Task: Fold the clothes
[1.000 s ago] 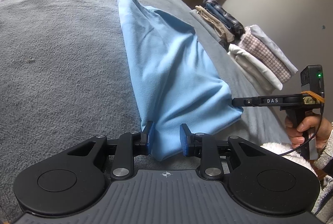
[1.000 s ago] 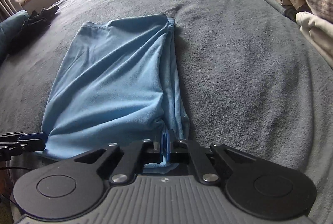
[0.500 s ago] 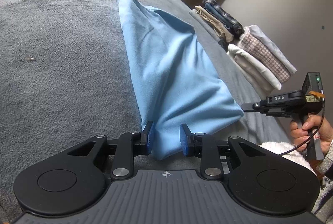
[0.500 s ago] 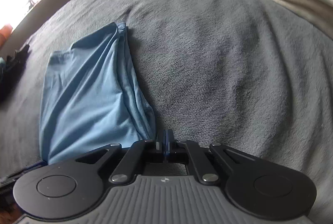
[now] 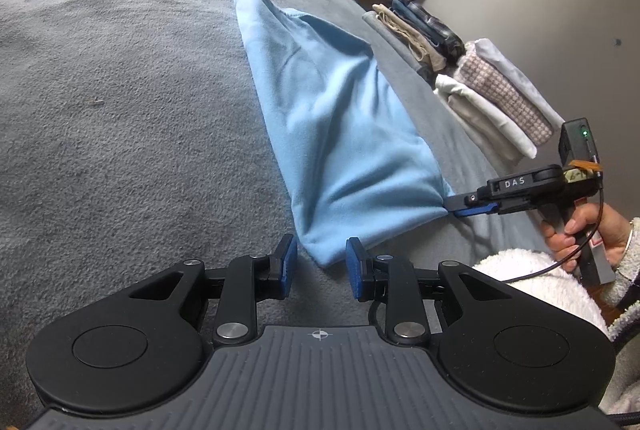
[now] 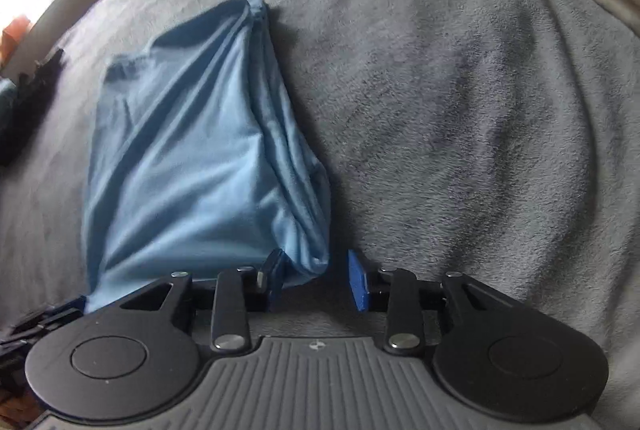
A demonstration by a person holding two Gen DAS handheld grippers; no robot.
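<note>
On a grey bed lies a folded light-blue garment. The left gripper is narrowly open at one near corner; the right gripper has just been opening, its corner loose between the jaws.

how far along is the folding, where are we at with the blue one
Done: two stacks of folded clothes sit at the far side of the bed. In hand: the blue garment lies folded into a narrow panel; the right gripper has just been opening, its pads now off the near corner, and the left gripper stands open at the other corner. Left: probably a final fold, then stacking it.
</note>
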